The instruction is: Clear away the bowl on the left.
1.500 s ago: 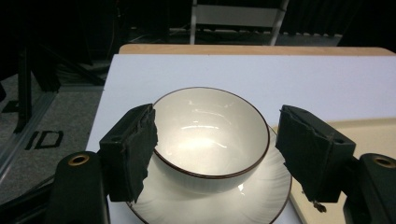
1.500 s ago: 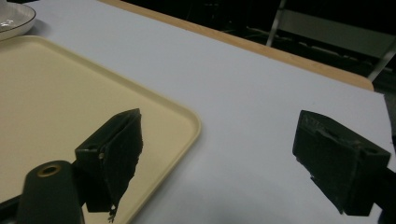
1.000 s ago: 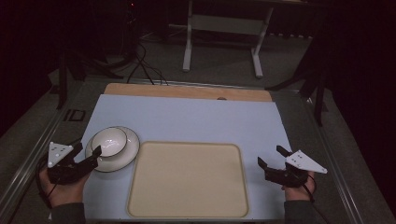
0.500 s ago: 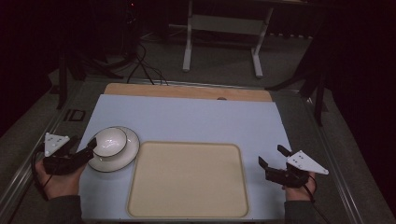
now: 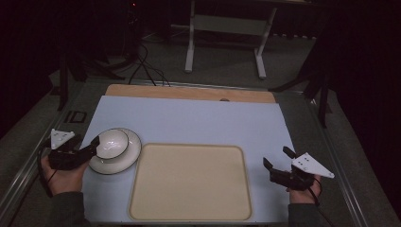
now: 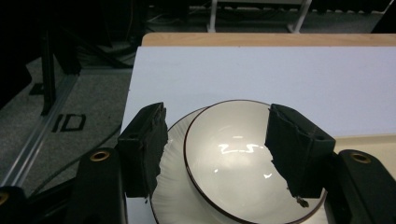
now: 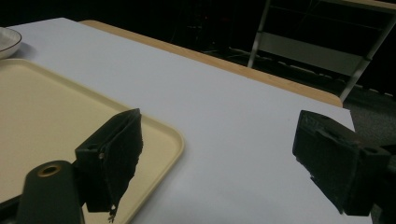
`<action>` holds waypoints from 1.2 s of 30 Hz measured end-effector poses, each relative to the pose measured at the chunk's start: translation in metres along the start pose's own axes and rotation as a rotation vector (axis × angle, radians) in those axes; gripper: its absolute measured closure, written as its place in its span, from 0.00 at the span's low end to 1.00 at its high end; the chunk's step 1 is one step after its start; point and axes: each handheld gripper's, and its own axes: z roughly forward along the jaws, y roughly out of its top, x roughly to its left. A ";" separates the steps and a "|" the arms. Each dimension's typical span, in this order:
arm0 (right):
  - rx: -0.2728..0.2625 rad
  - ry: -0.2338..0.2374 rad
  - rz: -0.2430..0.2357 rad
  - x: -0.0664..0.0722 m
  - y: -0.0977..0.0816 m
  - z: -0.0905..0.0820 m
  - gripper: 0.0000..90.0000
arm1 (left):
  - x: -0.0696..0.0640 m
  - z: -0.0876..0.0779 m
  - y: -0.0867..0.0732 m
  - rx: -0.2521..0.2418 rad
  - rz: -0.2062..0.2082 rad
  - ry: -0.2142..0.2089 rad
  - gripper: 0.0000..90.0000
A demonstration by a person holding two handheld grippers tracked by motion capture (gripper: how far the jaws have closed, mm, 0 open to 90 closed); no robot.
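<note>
Bowl (image 5: 111,142) is sitting mouth-up on the plate (image 5: 126,158), at the bench's (image 5: 198,120) left side, just left of the tray (image 5: 189,182). It's round, so no long axis; in the left gripper view the bowl (image 6: 243,154) is looking slightly tilted on the plate (image 6: 173,186), rim toward the camera. Left tool (image 5: 94,146) is standing released, jaws straddling the bowl's near rim, not yet clamping. So the grasp is pending; lift and placing are all left, likely onto the tray, which is lying bare. Right tool (image 5: 276,161) is idling released over the bench, right of the tray.
</note>
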 end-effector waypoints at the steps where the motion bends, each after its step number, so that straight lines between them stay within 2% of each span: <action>1: -0.001 0.002 0.000 0.000 0.000 0.000 0.17 | 0.001 0.001 0.000 0.004 -0.004 0.000 0.43; 12: -0.004 0.004 0.001 0.000 0.001 0.000 0.17 | 0.005 0.017 -0.008 0.040 -0.034 -0.001 0.44; 18: -0.007 0.004 -0.002 0.000 0.001 0.000 0.17 | 0.006 0.024 -0.010 0.061 -0.034 0.005 0.45; 20: -0.008 0.005 -0.002 0.000 0.001 0.000 0.17 | 0.007 0.027 -0.011 0.064 -0.048 0.009 0.45; 29: -0.006 0.007 -0.005 0.001 0.001 0.001 0.17 | 0.011 0.042 -0.016 0.120 -0.068 0.023 0.47; 31: -0.003 0.006 -0.005 0.000 0.001 0.001 0.17 | 0.011 0.045 -0.017 0.142 -0.071 0.020 0.50; 36: -0.005 0.007 -0.004 0.000 0.001 0.000 0.17 | 0.016 0.053 -0.022 0.190 -0.112 0.006 0.57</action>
